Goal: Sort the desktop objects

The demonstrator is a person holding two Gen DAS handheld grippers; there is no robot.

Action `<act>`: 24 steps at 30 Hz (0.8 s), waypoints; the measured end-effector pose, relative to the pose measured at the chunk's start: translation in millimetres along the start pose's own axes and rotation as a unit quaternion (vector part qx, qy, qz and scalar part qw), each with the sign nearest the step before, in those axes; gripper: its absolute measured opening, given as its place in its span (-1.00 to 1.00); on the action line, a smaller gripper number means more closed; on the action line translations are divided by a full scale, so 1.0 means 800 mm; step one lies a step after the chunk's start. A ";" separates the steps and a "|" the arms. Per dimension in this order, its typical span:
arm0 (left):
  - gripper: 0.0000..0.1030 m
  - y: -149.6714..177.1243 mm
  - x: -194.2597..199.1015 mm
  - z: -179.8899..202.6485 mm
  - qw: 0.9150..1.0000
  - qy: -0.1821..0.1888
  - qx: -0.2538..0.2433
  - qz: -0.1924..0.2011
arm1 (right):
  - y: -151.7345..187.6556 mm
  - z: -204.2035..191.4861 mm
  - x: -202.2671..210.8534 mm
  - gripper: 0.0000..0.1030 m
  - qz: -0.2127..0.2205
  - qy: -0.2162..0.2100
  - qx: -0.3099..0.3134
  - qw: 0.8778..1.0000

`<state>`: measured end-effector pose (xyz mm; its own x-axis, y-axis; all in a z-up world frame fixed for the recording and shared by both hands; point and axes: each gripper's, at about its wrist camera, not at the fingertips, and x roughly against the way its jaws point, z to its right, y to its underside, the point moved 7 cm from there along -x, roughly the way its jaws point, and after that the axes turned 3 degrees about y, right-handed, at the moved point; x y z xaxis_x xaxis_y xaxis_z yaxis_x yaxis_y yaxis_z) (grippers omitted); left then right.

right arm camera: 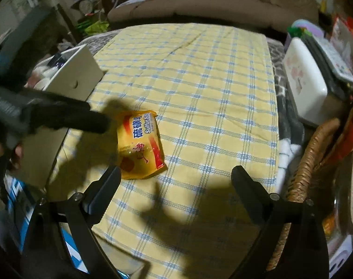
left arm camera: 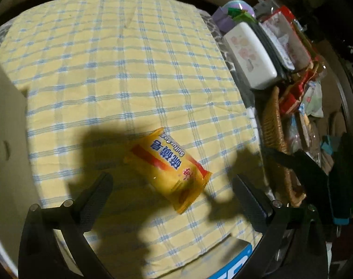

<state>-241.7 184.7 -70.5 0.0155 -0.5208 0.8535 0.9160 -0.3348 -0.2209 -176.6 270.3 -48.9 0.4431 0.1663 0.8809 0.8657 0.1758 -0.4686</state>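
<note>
A: Item one, left wrist view, left to right?
B: Beige box wall (left arm camera: 6, 121) left of the left gripper (left arm camera: 171, 186); yellow soap packet (left arm camera: 168, 169) lying flat on the checked cloth (left arm camera: 120, 69) just ahead of the wide-open jaws, nothing between them. Right of the claw: wicker basket (left arm camera: 273, 125), its contents a blur of wrappers; beyond it a white floral case (left arm camera: 250, 55).

A: Item two, right wrist view?
B: It alone shows the left gripper from outside, as a dark bar reaching toward the packet, and the beige box's open top, holding pale rounded things I cannot identify. The packet lies ahead-left of the right gripper (right arm camera: 176, 174), near its left finger (right arm camera: 106, 186); jaws spread wide, empty. A sofa (right arm camera: 211, 7) stands beyond the cloth.
</note>
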 end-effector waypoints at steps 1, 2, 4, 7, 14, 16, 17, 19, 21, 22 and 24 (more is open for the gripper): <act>1.00 -0.002 -0.006 0.001 1.000 -0.002 0.001 -0.002 | 0.002 -0.008 -0.004 0.86 0.002 -0.009 0.009 1.000; 1.00 -0.005 -0.013 0.001 1.000 0.000 0.003 -0.004 | 0.004 -0.014 -0.006 0.86 0.004 -0.019 0.014 1.000; 1.00 -0.009 -0.026 0.000 1.000 0.008 0.010 -0.011 | 0.009 -0.023 -0.012 0.86 0.002 -0.035 0.020 0.999; 1.00 -0.017 -0.047 0.001 1.000 0.000 0.002 -0.022 | 0.015 -0.033 -0.028 0.85 -0.013 -0.060 0.023 0.998; 1.00 -0.031 -0.054 -0.007 0.999 0.026 0.019 -0.009 | 0.018 -0.054 -0.050 0.27 -0.039 -0.178 -0.006 0.983; 1.00 -0.026 -0.050 -0.013 0.999 0.034 0.037 -0.002 | 0.016 -0.052 -0.062 0.19 -0.045 -0.156 -0.002 0.987; 1.00 -0.022 -0.047 -0.015 0.998 0.038 0.044 0.004 | 0.014 -0.049 -0.063 0.15 -0.043 -0.154 -0.010 0.987; 1.00 -0.010 -0.033 -0.017 0.996 0.062 0.064 0.023 | 0.008 -0.039 -0.060 0.15 -0.032 -0.163 -0.035 0.986; 1.00 0.002 -0.018 -0.016 0.992 0.087 0.077 0.044 | -0.001 -0.023 -0.051 0.16 -0.006 -0.149 -0.046 0.988; 1.00 0.007 -0.012 -0.014 0.989 0.105 0.085 0.054 | -0.004 -0.016 -0.050 0.16 0.004 -0.141 -0.048 0.989; 1.00 0.012 -0.013 -0.010 0.983 0.139 0.103 0.054 | -0.009 -0.012 -0.053 0.16 0.005 -0.150 -0.056 0.987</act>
<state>-236.1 180.6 -85.8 0.0344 -0.7484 0.6624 0.9773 -0.1135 -0.1789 -199.3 253.0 -82.7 0.3778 0.4509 0.8087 0.8893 0.0663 -0.4524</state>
